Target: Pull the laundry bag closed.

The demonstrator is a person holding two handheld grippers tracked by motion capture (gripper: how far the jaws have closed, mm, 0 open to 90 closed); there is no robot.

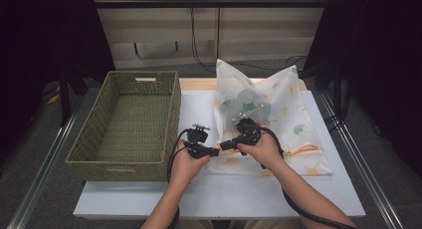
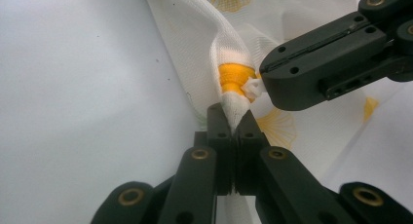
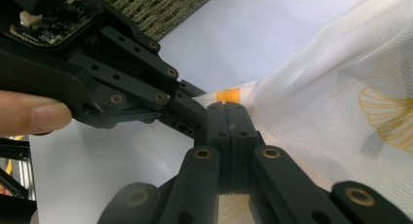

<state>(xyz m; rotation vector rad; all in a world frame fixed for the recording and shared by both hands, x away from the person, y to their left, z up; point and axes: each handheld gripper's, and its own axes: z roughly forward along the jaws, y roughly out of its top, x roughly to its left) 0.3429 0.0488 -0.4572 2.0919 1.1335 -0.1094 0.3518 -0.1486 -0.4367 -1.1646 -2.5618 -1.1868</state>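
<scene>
So the thing being worked on is a white mesh bag (image 1: 271, 122) with yellow and green leaf prints, lying on the right half of the white table (image 1: 149, 199), and the action is all at its near-left corner. That corner is bunched into a neck with an orange band (image 2: 233, 78) round it and a little white tie end (image 2: 253, 88) poking out.

The left gripper (image 2: 233, 124) has its jaws squeezed together on the pinched tip of fabric just below the band. The right gripper (image 3: 229, 118) is clamped too, biting the cloth right next to the orange bit, so the two noses nearly touch.

My read: this is the undoing-the-closure step, with one side anchoring the neck and the other set to tug. The next move probably needs a small, steady pull apart without ripping the mesh or letting the fabric slip out.

Pose-wise, both hands come in from the near edge and angle toward each other, left hand (image 1: 185, 162) pointing right, right hand (image 1: 261, 149) pointing left, low over the table.

A green woven basket (image 1: 124, 124) sits on the left side, well apart from the bag.
</scene>
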